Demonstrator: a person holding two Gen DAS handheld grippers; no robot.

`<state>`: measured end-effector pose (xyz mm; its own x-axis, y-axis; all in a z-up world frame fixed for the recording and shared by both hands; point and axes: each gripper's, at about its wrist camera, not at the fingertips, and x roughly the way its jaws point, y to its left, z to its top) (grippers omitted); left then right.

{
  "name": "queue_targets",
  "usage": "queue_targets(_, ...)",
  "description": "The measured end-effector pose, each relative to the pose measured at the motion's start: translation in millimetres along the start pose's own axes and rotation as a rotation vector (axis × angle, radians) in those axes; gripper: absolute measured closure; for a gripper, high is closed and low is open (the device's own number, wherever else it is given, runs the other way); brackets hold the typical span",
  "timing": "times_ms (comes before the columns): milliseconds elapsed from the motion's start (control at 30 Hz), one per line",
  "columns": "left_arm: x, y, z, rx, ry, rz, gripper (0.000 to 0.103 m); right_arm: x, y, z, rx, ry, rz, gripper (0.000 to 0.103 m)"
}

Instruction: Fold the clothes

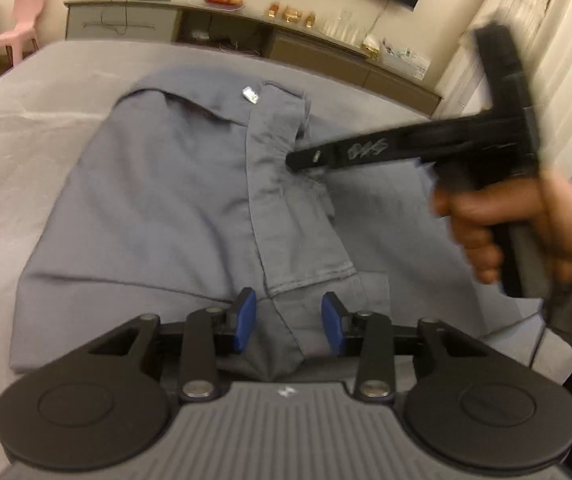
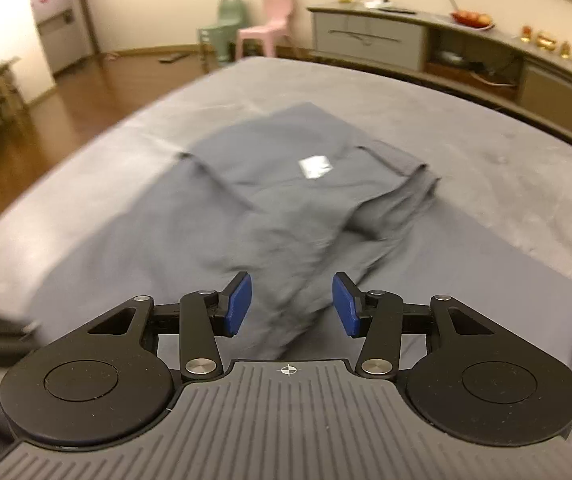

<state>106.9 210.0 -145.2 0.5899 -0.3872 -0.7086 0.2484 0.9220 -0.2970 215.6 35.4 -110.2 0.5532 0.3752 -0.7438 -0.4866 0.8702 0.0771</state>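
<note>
A grey-blue garment [image 1: 174,200] lies partly folded on the grey bed [image 1: 26,128], with a small white label [image 1: 250,94] near its far end. A folded strip runs down its middle toward me. My left gripper [image 1: 289,320] hovers open just above the garment's near edge, nothing between its blue pads [image 1: 246,318]. In the left wrist view the right gripper [image 1: 297,159] comes in from the right, held by a hand [image 1: 497,224], its tip over the folded strip. In the right wrist view the right gripper [image 2: 291,305] is open above the same garment [image 2: 286,200], label [image 2: 315,167] farther ahead.
A long low cabinet [image 2: 369,40] with fruit and small items runs along the far wall. Pink [image 2: 266,26] and green [image 2: 222,28] plastic chairs stand on the wooden floor [image 2: 66,120] beyond the bed's far-left corner. A cable [image 1: 533,332] trails at the right.
</note>
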Motion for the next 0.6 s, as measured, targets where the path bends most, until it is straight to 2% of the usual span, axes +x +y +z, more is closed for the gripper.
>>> queue_targets(67,-2.6,-1.3,-3.7,0.002,-0.005,0.009,0.065,12.4,-10.0,-2.3,0.01,0.028,-0.011,0.052)
queue_targets(167,-2.7,-9.5,-4.0,0.055,-0.005,0.042,0.064,3.4,-21.7,-0.7,0.046,0.046,0.005,0.052)
queue_targets(333,0.5,-13.1,0.3,0.085,0.01,0.062,0.061,-59.6,-49.8,-56.7,0.114,0.088,-0.021,0.046)
queue_targets(467,6.1,-19.6,4.1,0.097,0.017,0.075,0.057,-112.6,-72.7,-104.7,0.169,0.123,-0.044,0.046)
queue_targets(533,10.4,-25.2,5.8,0.106,0.016,0.079,0.053,-123.3,-82.9,-126.9,0.143,0.135,-0.073,0.046)
queue_targets(600,15.7,-31.5,8.2,0.124,0.013,0.087,0.052,-124.4,-87.3,-128.4,0.098,0.151,-0.123,0.049)
